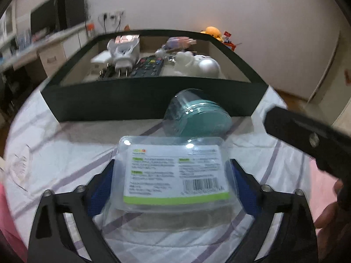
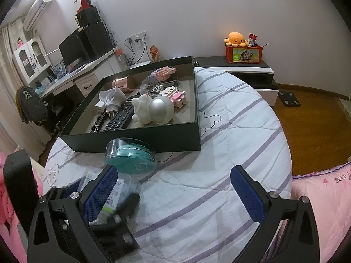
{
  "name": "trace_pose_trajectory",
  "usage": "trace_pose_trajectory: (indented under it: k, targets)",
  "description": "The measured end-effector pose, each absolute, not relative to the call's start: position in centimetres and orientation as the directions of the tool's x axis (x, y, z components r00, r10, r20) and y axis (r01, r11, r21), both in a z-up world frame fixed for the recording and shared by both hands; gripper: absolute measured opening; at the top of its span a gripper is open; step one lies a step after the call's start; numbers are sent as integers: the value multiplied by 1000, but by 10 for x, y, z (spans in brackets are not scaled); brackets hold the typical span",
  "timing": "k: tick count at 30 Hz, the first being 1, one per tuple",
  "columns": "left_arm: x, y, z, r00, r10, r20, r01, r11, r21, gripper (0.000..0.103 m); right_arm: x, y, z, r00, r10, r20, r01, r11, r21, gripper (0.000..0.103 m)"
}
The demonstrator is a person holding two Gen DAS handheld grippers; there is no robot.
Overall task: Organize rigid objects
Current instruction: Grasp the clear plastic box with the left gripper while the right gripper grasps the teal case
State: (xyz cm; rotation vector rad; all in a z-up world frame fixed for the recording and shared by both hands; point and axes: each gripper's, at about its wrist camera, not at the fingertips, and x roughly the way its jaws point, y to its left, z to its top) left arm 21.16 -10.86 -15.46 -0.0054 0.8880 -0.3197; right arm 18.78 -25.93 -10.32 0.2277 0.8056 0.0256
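The left gripper (image 1: 173, 184) straddles a clear plastic blister pack with a white-and-green label (image 1: 175, 173) lying on the striped white bedsheet (image 2: 219, 135); whether its blue pads press it I cannot tell; the right gripper (image 2: 175, 192) stands apart, empty; a round clear case of teal discs (image 2: 131, 155) rests against the dark green open box (image 2: 153, 138).

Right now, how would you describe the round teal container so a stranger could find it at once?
Find the big dark box on the striped bed cover. Just outside the box's near wall lies the round clear container with teal discs inside. Its neighbour, the flat clear package, is rectangular and has a white label.
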Motion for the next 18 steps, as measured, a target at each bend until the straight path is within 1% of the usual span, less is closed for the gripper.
trace_pose_trajectory:
  k: [5, 15, 18]
  targets:
    - [210, -96, -154, 594, -289, -751, 261, 952, -160, 95, 192, -255, -106, 686, 105, -720, 62, 978, 201, 103]
    - [218, -45, -149, 641, -203, -740, 163, 978, -127, 95, 217, -224, -124, 654, 135, -744, 3, 983, 181, 103]
    - [221, -37, -149, 646, -183, -741, 150, 982, -111, 95, 230, -213, -135, 636, 124, -762, -4, 988, 157, 103]
